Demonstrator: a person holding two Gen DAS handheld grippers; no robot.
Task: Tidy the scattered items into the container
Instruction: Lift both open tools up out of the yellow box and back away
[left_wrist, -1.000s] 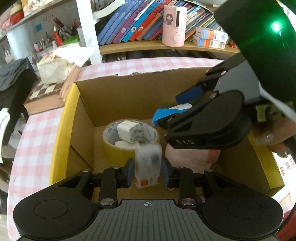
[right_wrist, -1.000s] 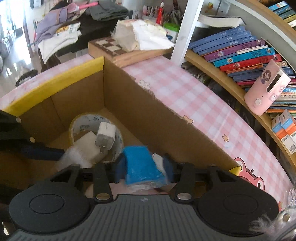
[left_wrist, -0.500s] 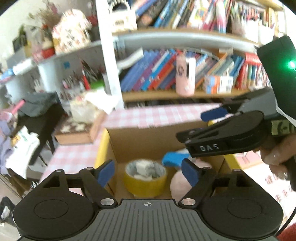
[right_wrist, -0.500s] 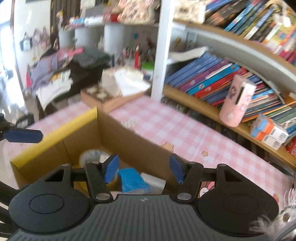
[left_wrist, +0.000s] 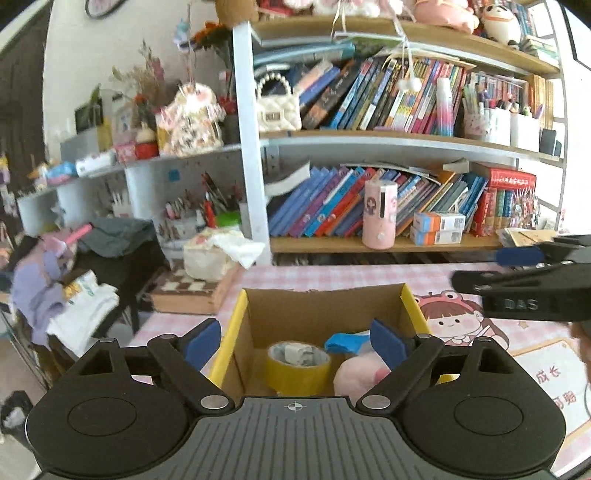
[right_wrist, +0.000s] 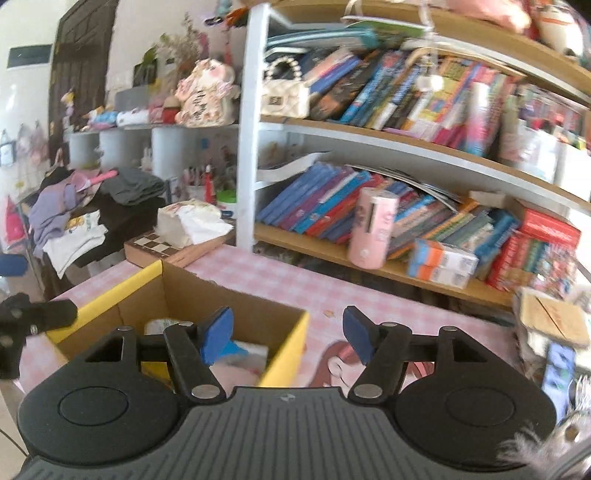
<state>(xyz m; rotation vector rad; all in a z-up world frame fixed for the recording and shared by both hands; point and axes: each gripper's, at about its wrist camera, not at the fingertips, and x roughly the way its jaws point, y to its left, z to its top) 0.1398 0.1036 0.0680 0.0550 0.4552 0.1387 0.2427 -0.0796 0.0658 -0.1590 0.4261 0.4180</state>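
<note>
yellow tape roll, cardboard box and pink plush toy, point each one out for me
yellow tape roll (left_wrist: 298, 373): left wrist view, on its outer yellow side.
cardboard box (left_wrist: 321, 308): left wrist view, on the inner back wall.
pink plush toy (left_wrist: 356, 374): left wrist view, on its rounded top.

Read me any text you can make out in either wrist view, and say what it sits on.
"DAS": side of the right gripper, seen in the left wrist view.
"成长": pink cartoon mat on the table; the characters below it are cut off.
Book spines, orange-and-white boxes, red book set: print too small or blurred to read.
</note>
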